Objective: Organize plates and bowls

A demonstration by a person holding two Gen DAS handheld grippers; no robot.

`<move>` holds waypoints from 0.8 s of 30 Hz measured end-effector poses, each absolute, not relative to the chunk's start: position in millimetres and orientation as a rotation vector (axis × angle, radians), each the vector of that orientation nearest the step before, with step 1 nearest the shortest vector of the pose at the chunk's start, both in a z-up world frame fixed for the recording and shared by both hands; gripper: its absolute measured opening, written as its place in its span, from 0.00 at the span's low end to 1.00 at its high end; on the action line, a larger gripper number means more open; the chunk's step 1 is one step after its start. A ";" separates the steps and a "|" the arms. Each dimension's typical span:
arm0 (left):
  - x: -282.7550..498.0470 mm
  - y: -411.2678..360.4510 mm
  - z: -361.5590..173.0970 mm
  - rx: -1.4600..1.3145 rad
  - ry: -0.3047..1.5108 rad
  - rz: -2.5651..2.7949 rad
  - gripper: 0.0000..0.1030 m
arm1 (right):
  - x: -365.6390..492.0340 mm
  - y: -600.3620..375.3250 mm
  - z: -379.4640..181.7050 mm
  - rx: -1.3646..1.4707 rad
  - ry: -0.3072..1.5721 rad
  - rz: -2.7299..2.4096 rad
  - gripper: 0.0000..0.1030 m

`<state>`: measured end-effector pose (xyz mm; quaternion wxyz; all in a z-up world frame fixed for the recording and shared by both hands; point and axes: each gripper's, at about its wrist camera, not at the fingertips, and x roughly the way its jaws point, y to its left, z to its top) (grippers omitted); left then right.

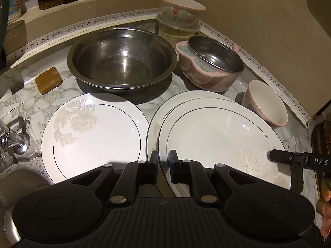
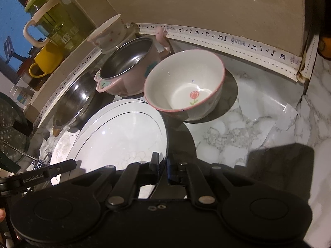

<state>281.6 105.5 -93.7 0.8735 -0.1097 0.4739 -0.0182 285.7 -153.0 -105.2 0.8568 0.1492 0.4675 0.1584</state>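
A white plate (image 1: 215, 136) with a thin dark ring lies on top of another plate (image 1: 165, 107) on the marble counter; a third plate (image 1: 93, 132) lies to their left. My left gripper (image 1: 163, 161) is shut on the top plate's left rim. My right gripper (image 2: 163, 163) is shut on the same plate (image 2: 120, 136) at its right rim, and its finger shows in the left wrist view (image 1: 289, 158). A pink-rimmed tulip bowl (image 2: 186, 84) stands just beyond the plate, right of it (image 1: 266, 105).
A large steel bowl (image 1: 122, 60) and a pink pot with steel liner (image 1: 211, 66) stand behind the plates. Another tulip bowl sits on stacked containers (image 1: 180, 14) at the back. A soap bar (image 1: 48, 80), tap (image 1: 14, 138) and sink (image 1: 16, 184) are left.
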 end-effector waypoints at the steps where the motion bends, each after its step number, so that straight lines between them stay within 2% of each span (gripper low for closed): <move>1: 283.0 106.1 -93.6 -0.221 1.000 -0.052 0.10 | 285.6 -153.2 -105.2 0.315 0.983 0.334 0.08; 24: 310.4 137.4 -95.4 -0.294 1.189 -0.261 0.10 | 289.4 -158.5 -106.6 0.383 0.999 0.347 0.06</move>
